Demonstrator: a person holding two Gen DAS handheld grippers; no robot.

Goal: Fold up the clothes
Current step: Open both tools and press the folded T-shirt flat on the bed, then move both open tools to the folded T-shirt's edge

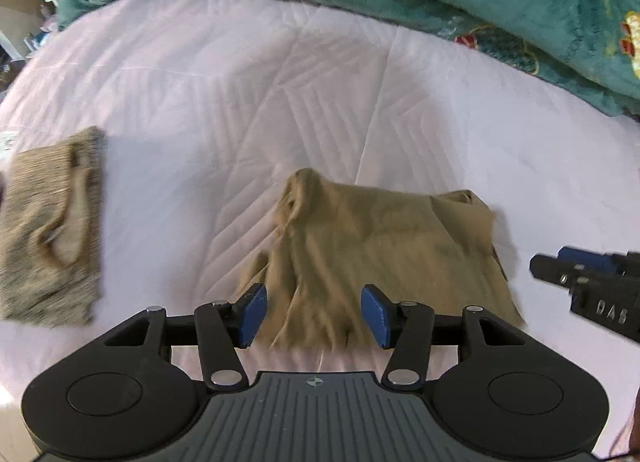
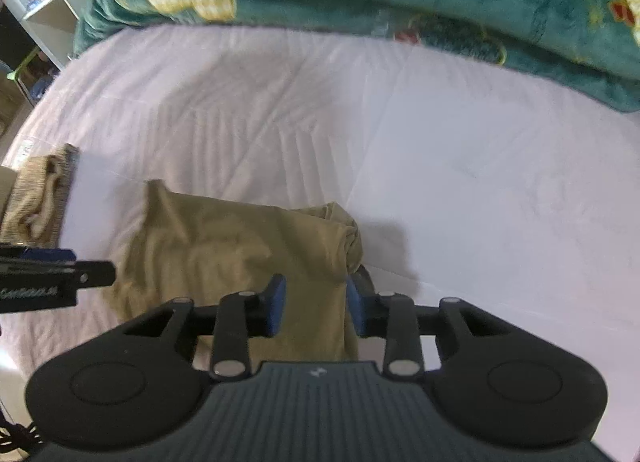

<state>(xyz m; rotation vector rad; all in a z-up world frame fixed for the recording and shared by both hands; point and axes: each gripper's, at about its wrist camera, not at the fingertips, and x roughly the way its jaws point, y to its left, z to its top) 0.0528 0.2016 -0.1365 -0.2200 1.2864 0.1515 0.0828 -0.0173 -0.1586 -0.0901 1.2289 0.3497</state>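
Mid-fold: both the left gripper [image 1: 314,314] and right gripper [image 2: 316,306] hover wide apart, holding nothing, over the tan garment [image 1: 372,254] at frame centre; next, pinch its near edge.

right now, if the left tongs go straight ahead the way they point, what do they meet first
The tan garment. The open left tongs point straight at its near edge, with the cloth showing between the blue pads. How much gap remains is hard to judge from this blurred fisheye view.
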